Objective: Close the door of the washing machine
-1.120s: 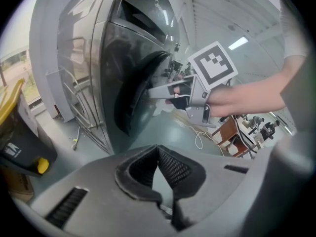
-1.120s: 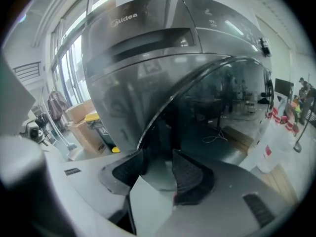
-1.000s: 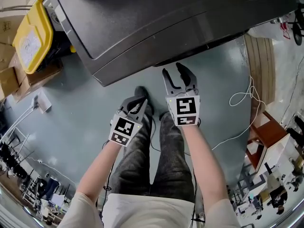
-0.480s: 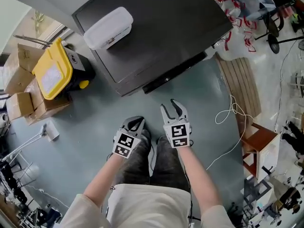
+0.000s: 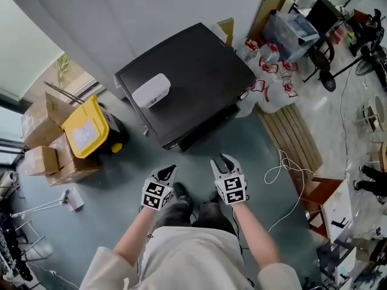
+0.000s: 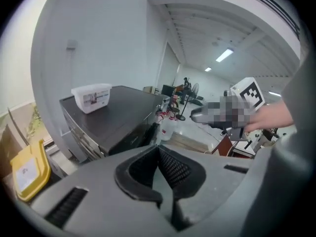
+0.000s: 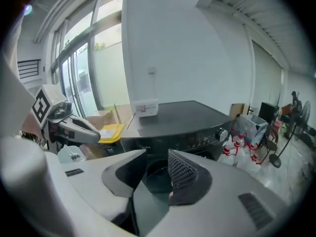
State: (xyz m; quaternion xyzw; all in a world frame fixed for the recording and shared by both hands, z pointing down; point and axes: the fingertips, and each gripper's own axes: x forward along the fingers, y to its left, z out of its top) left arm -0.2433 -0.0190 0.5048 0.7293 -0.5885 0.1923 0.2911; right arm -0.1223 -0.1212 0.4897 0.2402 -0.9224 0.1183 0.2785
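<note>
The washing machine [image 5: 195,76], dark and square-topped, stands at the far side of the floor against the pale wall. Its round door [image 7: 159,175] sits in the front face below the control panel; it looks flush with the front, though whether it is latched cannot be told.

A white lidded box [image 5: 151,90] rests on the machine's top near the left edge. Its walls are opaque, so its contents are hidden. Just left of the machine stands a bin with a yellow lid [image 5: 86,130], lid down. Farther left lie stacked cardboard boxes [image 5: 41,121] with their flaps shut. To the machine's right, white bags with red print [image 5: 266,90] are bunched on the floor. Beyond them sits a clear storage crate [image 5: 291,25] with something in it that cannot be made out. A slatted wooden board [image 5: 291,139] lies on the floor to the right, with a white cable [image 5: 283,162] looping beside it.

Both grippers are held on the near side, over bare floor and well apart from the machine, pointing toward its front. The right gripper [image 7: 157,157] has its jaws apart and they have just been closing; nothing is between them, and the door shows in the gap far behind. The left gripper [image 6: 158,148] has its pads meeting at the tips and holds nothing. It sits just left of the right one.
</note>
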